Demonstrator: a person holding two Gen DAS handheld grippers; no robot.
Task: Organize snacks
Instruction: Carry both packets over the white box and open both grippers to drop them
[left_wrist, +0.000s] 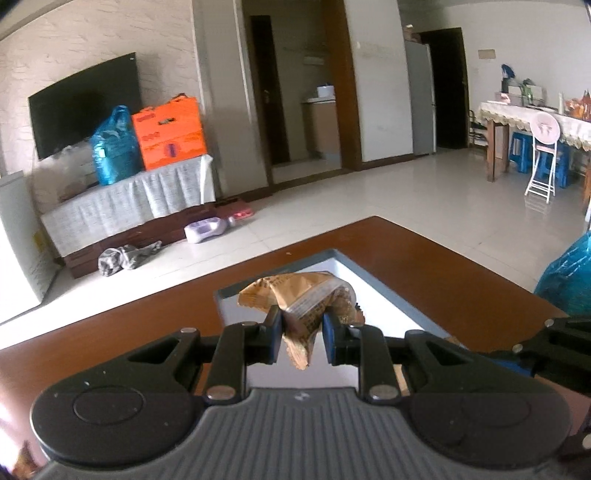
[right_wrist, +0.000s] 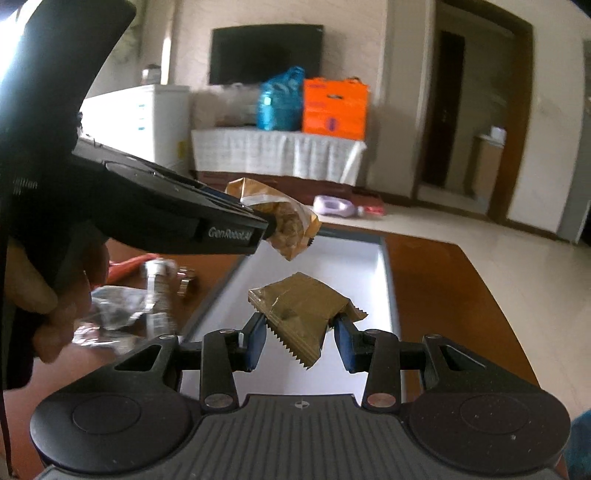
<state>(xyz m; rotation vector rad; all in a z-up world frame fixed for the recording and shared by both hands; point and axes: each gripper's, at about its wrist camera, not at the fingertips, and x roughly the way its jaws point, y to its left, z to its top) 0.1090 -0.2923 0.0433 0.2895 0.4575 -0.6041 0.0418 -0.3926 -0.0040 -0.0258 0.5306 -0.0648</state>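
My left gripper is pinched nearly shut on a crinkled tan snack packet with a clear window, held above the grey-rimmed white tray on the reddish-brown wooden table. My right gripper stands a little wider, its blue pads clamping an olive-gold foil packet with zigzag edges, which hangs over the same tray, just below the left gripper's packet.
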